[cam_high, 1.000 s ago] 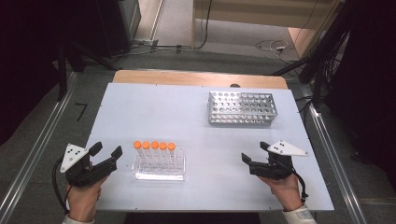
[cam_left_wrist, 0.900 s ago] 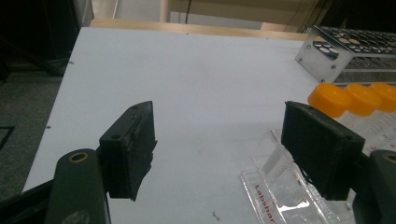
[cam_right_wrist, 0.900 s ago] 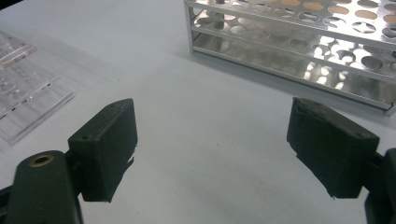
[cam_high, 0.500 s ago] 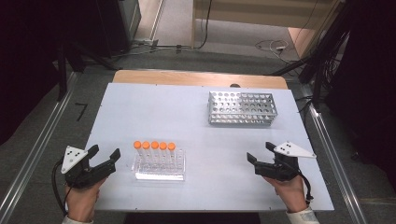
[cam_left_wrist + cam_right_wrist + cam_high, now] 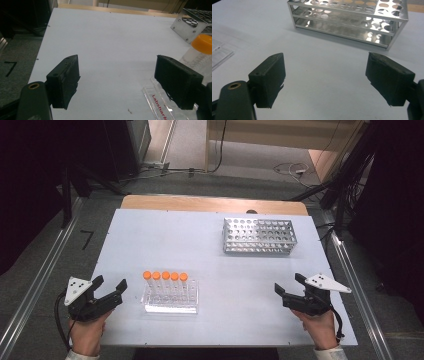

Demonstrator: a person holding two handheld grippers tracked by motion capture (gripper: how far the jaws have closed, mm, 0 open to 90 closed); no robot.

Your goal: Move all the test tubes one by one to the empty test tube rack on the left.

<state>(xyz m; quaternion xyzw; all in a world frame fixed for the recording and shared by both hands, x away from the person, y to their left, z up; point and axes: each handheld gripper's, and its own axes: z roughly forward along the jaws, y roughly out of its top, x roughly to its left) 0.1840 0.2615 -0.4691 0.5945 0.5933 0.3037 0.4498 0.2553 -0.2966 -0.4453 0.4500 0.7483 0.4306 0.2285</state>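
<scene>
My left gripper (image 5: 111,287) and right gripper (image 5: 287,287) gape empty, the left's jaws just widened. Risk: clipping the tubes (image 5: 165,285) (loose in their clear stand (image 5: 170,307)) — toppling them.

Left gripper (image 5: 111,284) jaws just opening, empty; right gripper (image 5: 289,284) open.

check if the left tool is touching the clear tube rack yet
Apart. The high view shows bare table between the left tool and the clear tube rack.
</scene>
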